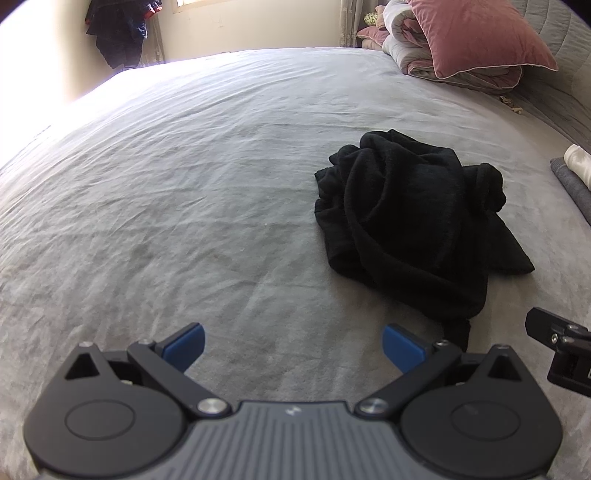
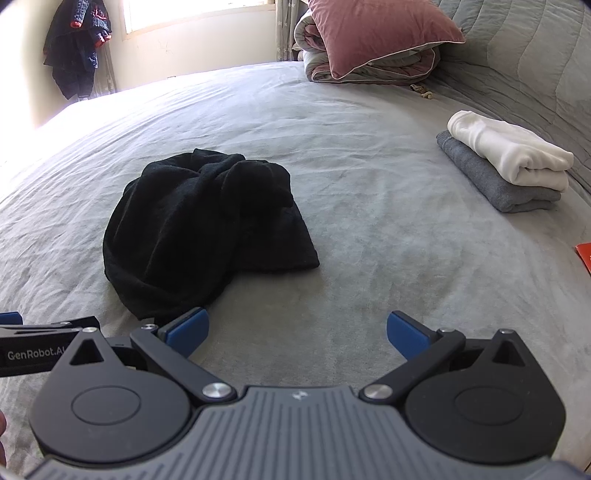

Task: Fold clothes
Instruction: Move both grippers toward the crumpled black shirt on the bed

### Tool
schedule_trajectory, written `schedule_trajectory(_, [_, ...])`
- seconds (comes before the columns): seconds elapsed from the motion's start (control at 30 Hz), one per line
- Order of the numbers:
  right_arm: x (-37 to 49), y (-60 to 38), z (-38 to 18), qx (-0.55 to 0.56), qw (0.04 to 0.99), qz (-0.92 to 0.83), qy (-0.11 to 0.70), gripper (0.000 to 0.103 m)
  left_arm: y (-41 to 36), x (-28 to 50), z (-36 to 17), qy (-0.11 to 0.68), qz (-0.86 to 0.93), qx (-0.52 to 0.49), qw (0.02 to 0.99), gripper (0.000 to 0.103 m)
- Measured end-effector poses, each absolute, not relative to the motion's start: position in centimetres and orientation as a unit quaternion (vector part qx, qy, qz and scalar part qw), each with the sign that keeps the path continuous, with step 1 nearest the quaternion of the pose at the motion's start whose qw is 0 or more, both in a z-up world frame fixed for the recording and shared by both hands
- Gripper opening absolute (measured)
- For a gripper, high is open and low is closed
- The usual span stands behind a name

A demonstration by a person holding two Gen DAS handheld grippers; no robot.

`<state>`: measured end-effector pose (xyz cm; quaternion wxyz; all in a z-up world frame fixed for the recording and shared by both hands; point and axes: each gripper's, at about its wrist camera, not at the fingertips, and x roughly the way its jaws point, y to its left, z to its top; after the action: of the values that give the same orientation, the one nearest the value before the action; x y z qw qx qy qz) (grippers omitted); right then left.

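Observation:
A crumpled black garment (image 1: pixel 410 221) lies in a heap on the grey bed sheet (image 1: pixel 184 177); it also shows in the right wrist view (image 2: pixel 203 229). My left gripper (image 1: pixel 293 349) is open and empty, just short of the heap's near edge and to its left. My right gripper (image 2: pixel 297 336) is open and empty, near the heap's near right edge. Part of the right gripper (image 1: pixel 561 350) shows at the right edge of the left wrist view. Part of the left gripper (image 2: pixel 40 350) shows at the left edge of the right wrist view.
A folded white garment (image 2: pixel 509 151) lies on a folded grey one (image 2: pixel 495 181) at the right of the bed. A pink pillow (image 2: pixel 380 33) on a folded duvet (image 2: pixel 369 70) sits at the head. Dark clothes (image 2: pixel 77 48) hang by the window. A red item (image 2: pixel 583 256) lies at the right edge.

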<state>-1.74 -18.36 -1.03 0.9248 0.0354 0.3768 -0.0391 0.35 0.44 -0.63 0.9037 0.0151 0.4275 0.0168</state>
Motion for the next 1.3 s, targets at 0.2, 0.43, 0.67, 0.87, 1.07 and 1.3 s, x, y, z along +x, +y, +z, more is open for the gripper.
schedule_trajectory(0.2, [-1.4, -18.4, -1.7, 0.042, 0.918, -0.034, 0.392, 0.103, 0.8, 1.0, -1.5, 0.438, 0.023, 0.024, 0.898, 0.103])
schedule_trajectory(0.43, [-0.6, -18.1, -3.2, 0.022, 0.905, -0.035, 0.423, 0.103, 1.1, 1.5, -3.2, 0.456, 0.027, 0.038, 0.889, 0.103])
schedule_trajectory(0.67, [-0.3, -18.3, -4.8, 0.014, 0.896, -0.036, 0.443, 0.103, 1.3, 1.3, -3.7, 0.448, 0.015, 0.046, 0.893, 0.103])
schedule_trajectory(0.87, [-0.3, -18.3, -5.0, -0.003, 0.896, -0.024, 0.443, 0.103, 1.8, 1.3, -4.0, 0.443, -0.003, 0.04, 0.896, 0.103])
schedule_trajectory(1.07, [-0.7, -18.3, -5.0, -0.003, 0.904, -0.019, 0.428, 0.103, 1.9, 1.3, -3.8, 0.434, -0.016, 0.046, 0.9, 0.103])
schedule_trajectory(1.3, [0.0, -18.0, -3.0, -0.009, 0.898, -0.001, 0.44, 0.103, 3.2, 2.3, -1.5, 0.43, -0.051, 0.021, 0.901, 0.103])
